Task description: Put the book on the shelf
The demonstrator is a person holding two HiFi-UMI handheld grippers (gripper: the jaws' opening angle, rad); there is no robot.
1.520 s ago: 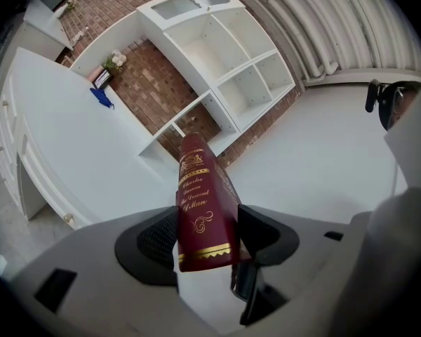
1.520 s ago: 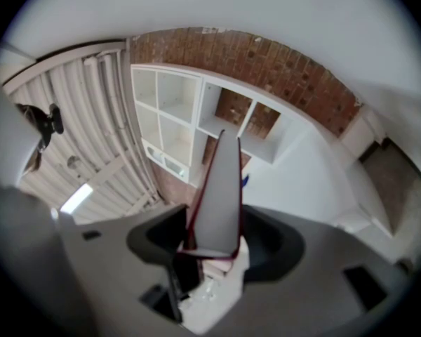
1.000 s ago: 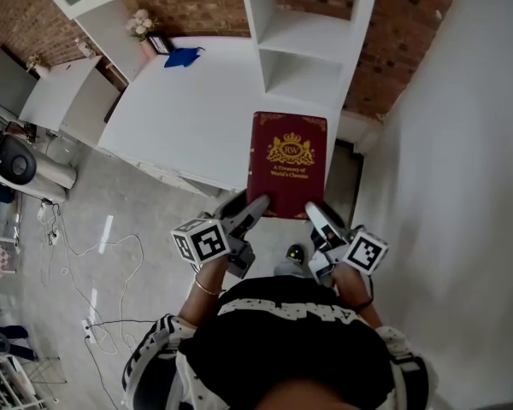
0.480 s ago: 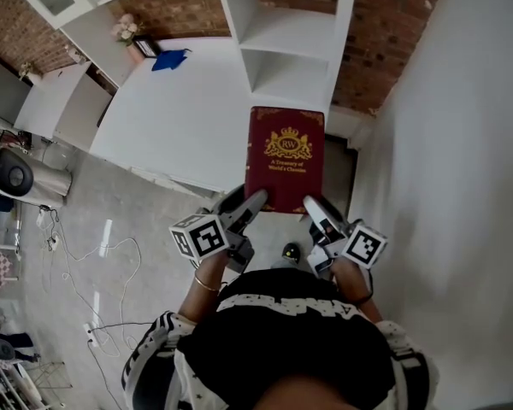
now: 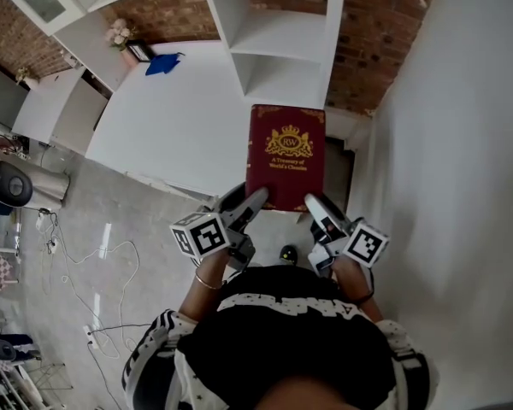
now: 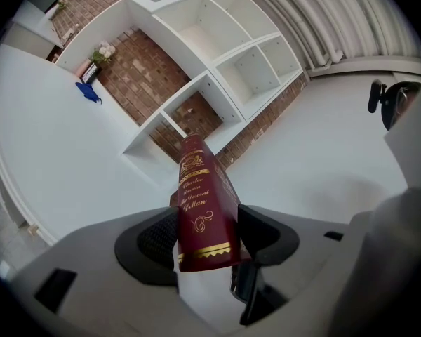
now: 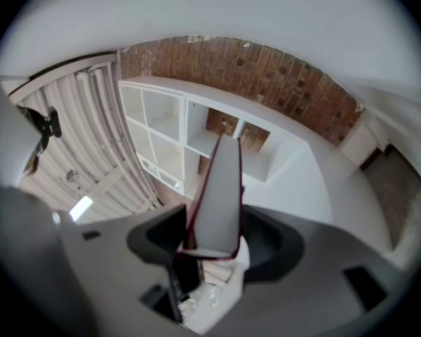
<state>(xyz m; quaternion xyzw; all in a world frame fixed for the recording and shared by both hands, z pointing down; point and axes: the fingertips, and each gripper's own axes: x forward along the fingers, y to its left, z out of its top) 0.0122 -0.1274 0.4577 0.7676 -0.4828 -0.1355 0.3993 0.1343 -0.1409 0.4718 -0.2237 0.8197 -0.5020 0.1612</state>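
Though edged closer to the white shelf (image 5: 278,34), still clamped on the red book (image 5: 285,156): left gripper (image 5: 256,200) at spine, right gripper (image 5: 313,204) at page edge.

Shelf (image 5: 282,79): open bays, 12 o'clock.
Table (image 5: 179,122): cloth (image 5: 162,63) at 10 o'clock.
Wall (image 5: 462,143): blocks 3 o'clock side.

Book (image 5: 285,156) over table (image 5: 179,118) edge, shelf (image 5: 278,49) behind, apparently on table.
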